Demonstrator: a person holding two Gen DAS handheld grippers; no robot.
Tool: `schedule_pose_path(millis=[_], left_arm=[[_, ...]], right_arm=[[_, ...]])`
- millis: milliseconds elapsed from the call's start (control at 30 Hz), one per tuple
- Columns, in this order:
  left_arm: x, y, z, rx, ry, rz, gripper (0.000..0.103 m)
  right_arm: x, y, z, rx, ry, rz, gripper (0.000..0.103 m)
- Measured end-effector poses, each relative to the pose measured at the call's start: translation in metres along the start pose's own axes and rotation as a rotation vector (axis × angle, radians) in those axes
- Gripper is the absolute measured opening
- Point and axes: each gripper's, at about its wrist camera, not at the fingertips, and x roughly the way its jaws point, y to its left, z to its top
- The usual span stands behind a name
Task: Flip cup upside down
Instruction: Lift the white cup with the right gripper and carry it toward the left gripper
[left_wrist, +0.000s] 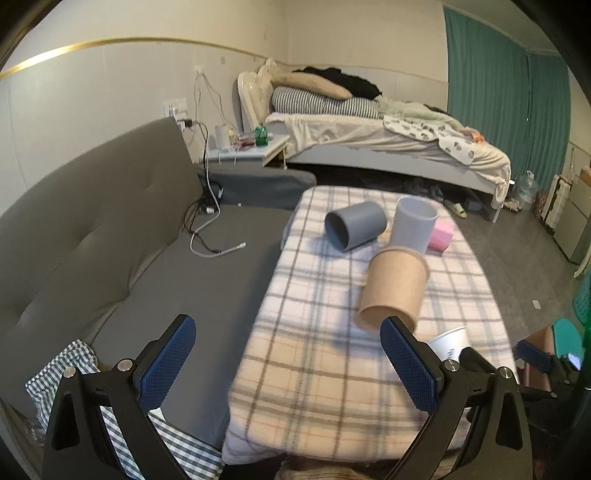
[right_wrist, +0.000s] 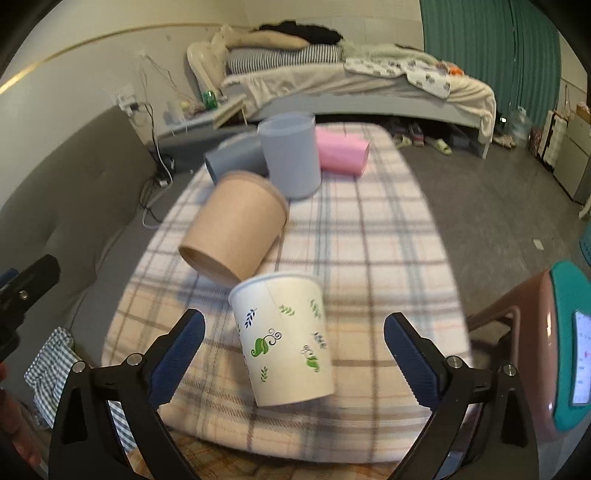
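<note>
White paper cup (right_wrist: 286, 338) with green leaf print stands between my right gripper's (right_wrist: 293, 334) spread fingers, rim up, slightly tilted, on the plaid blanket (right_wrist: 388, 258); neither pad touches it. Brown paper cup (right_wrist: 234, 230) lies on its side just behind it. My left gripper (left_wrist: 288, 341) hangs wide apart, holding nothing, over the blanket's edge beside the grey sofa (left_wrist: 110, 221).
</note>
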Motion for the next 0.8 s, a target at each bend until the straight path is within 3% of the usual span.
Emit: schedule_pose_path(millis=[333, 633, 800], left_arm=[[-0.035, -0.055, -0.006, 0.057, -0.021, -0.059, 0.103], [-0.002, -0.114, -0.046, 0.1, 0.158, -0.163, 0.103], [0.031, -0.131, -0.073, 0.036, 0.295, -0.185, 0.103]], right_arm=[[-0.075, -0.051, 0.003, -0.015, -0.153, -0.083, 0.103], [-0.082, -0.116, -0.022, 0.088, -0.136, -0.149, 0.103], [-0.067, -0.135, -0.03, 0.133, -0.105, -0.144, 0.103]])
